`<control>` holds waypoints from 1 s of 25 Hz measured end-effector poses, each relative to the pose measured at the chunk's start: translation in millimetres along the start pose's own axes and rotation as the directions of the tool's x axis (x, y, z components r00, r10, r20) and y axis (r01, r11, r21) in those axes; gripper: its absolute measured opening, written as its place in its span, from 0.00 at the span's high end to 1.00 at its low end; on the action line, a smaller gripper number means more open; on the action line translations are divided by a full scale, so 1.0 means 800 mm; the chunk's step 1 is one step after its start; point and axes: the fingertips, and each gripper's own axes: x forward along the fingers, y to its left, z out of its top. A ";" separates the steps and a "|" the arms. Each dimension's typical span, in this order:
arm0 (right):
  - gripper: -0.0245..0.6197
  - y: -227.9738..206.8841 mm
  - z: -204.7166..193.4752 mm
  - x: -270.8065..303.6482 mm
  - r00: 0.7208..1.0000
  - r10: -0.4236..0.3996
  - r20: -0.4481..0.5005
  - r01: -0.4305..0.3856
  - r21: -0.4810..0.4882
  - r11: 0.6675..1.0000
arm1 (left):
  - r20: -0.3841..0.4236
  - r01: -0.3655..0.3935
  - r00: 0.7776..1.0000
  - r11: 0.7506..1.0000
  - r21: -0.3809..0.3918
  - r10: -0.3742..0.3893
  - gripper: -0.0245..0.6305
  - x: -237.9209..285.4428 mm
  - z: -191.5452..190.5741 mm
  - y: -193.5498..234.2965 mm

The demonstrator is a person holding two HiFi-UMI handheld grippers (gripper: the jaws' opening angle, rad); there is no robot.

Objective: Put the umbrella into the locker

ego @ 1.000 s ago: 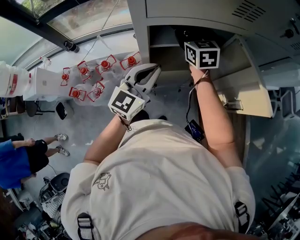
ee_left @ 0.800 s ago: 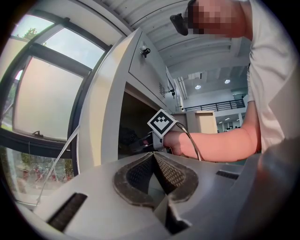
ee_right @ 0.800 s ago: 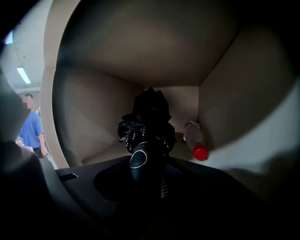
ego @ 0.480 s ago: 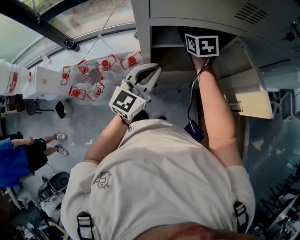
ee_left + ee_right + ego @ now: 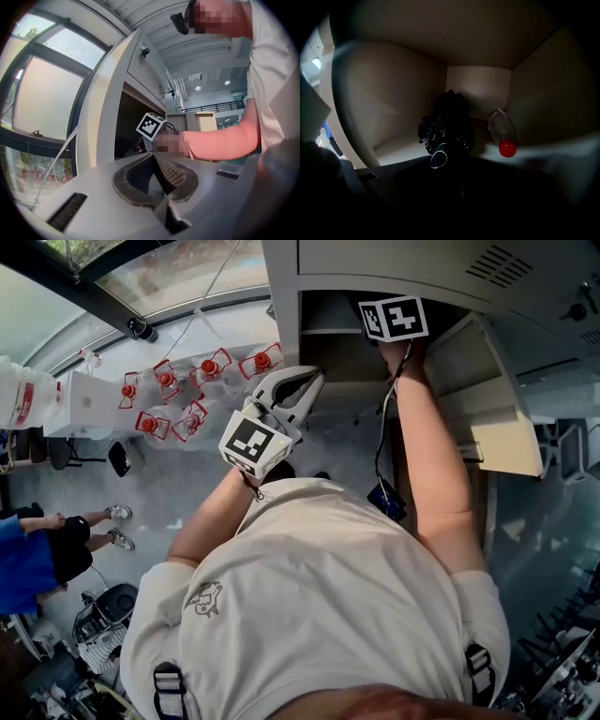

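The left gripper [image 5: 305, 385] waits outside the locker [image 5: 375, 263], its jaws pressed together on nothing. The right gripper [image 5: 394, 319] reaches into the open compartment, where the folded black umbrella [image 5: 447, 122] seems to rest on the floor, its handle end [image 5: 438, 159] just at the jaw tips and a red-capped bottle [image 5: 502, 131] near on the right. The jaws are too dark to tell if they grip it. I judge this to be the placing step, so next the gripper must release fully and draw straight out without dragging the umbrella.
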 end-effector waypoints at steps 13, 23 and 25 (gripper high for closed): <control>0.68 0.009 -0.001 0.000 0.999 -0.052 0.010 0.053 -0.076 0.996 | -0.004 -0.014 1.000 1.000 0.001 0.014 0.94 -0.003 0.005 -0.002; 0.57 0.019 0.000 -0.011 0.995 -0.039 0.096 0.047 -0.081 0.996 | 0.001 -0.005 1.000 1.000 0.012 0.005 0.94 -0.008 0.005 -0.011; 0.56 0.019 -0.001 -0.017 0.992 -0.042 0.115 0.052 -0.077 0.996 | 0.004 -0.004 1.000 1.000 0.006 0.004 0.94 -0.008 0.003 -0.013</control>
